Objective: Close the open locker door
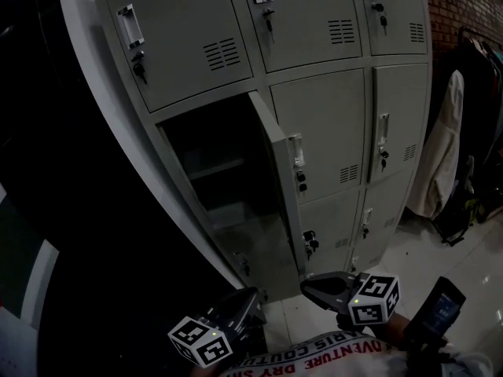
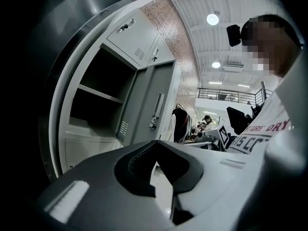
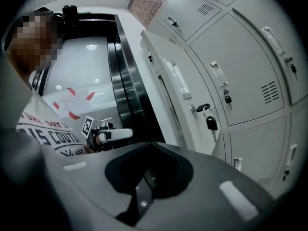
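Observation:
The grey locker bank (image 1: pixel 314 22) has one open door (image 1: pixel 277 181) in the middle row, swung out toward me, with a handle and key on its outer face. A shelf (image 1: pixel 216 167) shows inside the dark compartment. My left gripper (image 1: pixel 245 299) hangs low below the opening, jaws shut and empty. To its right, just under the door's lower corner and apart from it, my right gripper (image 1: pixel 308 287) is also shut and empty. The left gripper view has the open compartment (image 2: pixel 94 105) and door (image 2: pixel 147 105) beyond the jaws (image 2: pixel 156 142). The right gripper view meets the door (image 3: pixel 166 88) edge-on.
Dark glossy panels (image 1: pixel 71 234) run along the lockers' left side. Clothes hang on a rack (image 1: pixel 448 148) at the right over a shiny white floor (image 1: pixel 440 250). A dark hand-held device (image 1: pixel 435 310) sits at the bottom right, by my printed shirt (image 1: pixel 330 356).

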A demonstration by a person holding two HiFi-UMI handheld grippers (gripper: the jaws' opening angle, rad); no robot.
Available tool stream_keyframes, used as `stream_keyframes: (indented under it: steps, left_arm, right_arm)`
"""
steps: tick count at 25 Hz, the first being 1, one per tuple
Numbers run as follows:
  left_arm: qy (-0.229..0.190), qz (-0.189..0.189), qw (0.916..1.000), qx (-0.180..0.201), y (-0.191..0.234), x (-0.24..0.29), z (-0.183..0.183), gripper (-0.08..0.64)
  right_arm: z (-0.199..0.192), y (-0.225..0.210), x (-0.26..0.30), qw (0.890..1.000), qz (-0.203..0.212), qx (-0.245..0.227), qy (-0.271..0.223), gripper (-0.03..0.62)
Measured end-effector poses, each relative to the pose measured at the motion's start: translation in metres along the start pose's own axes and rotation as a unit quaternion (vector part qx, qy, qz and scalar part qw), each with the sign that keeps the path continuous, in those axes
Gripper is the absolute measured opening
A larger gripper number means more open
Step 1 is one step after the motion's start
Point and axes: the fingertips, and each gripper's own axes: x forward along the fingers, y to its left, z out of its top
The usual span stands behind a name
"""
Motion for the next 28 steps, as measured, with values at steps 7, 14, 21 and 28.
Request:
stream_keyframes:
  steps: [7, 14, 21, 28]
  left_arm:
    - [0.003, -0.006, 1.0, 0.005, 0.007, 0.015, 0.005, 0.005]
    - [-0.002, -0.001, 0.9999, 0.017, 0.015, 0.011, 0.015, 0.005]
    - [0.0, 0.001, 0.9999, 0.012, 0.019, 0.009, 0.013, 0.005]
    - [0.004, 0.015, 0.9999, 0.005, 0.035, 0.005, 0.01, 0.005]
  right_arm:
    - [0.009, -0.022, -0.012, 0.999, -0.037, -0.038, -0.001, -0.008]
    - [0.074, -0.056, -0.016, 0.984, -0.095, -0.148, -0.034, -0.008]
    - [0.114, -0.076, 0.009, 0.968, -0.131, -0.205, -0.052, -0.008]
    - [0.122, -0.06, 0.04, 0.973, -0.082, -0.204, -0.068, -0.009]
